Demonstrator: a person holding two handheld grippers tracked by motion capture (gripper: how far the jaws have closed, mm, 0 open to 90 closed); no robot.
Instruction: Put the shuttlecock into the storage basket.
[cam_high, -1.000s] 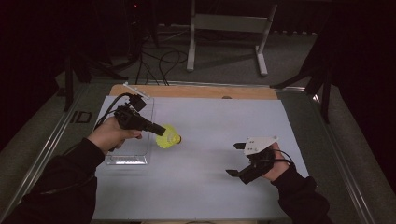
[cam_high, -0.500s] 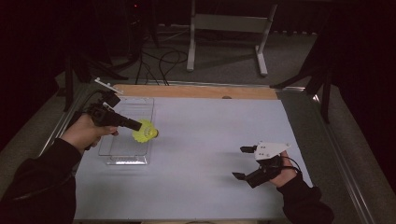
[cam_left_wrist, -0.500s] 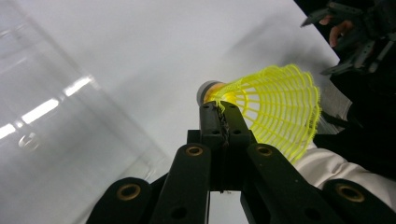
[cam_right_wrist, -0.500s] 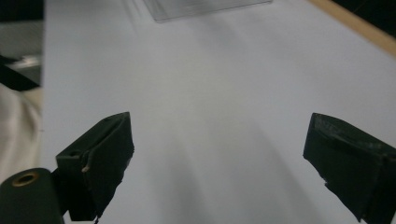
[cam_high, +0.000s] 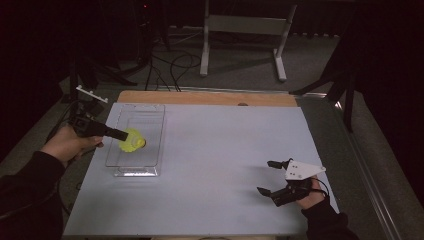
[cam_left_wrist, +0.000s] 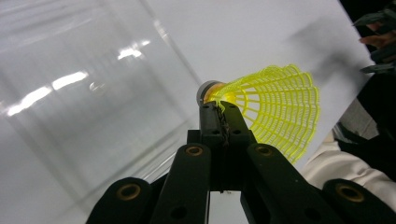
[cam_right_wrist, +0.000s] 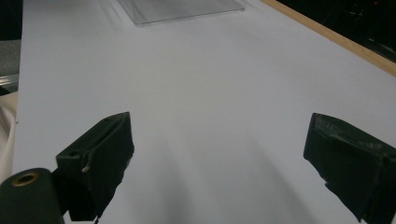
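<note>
Yellow shuttlecock (cam_left_wrist: 275, 109) pinched between left fingers (cam_left_wrist: 211, 122).

Bare table (cam_high: 215, 165) lies open between the grippers; the clear tray (cam_high: 137, 170) walls, seemingly low, obstruct leftward.

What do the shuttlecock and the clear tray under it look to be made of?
Shuttlecock: the skirt looks like moulded yellow plastic, an open lattice of ribs; the rounded base looks cork-like with a pale band, though it is partly hidden by the left gripper, shut on it. Tray: probably clear acrylic or similar hard plastic, glossy, with light streaks on it and the white table showing through.
</note>
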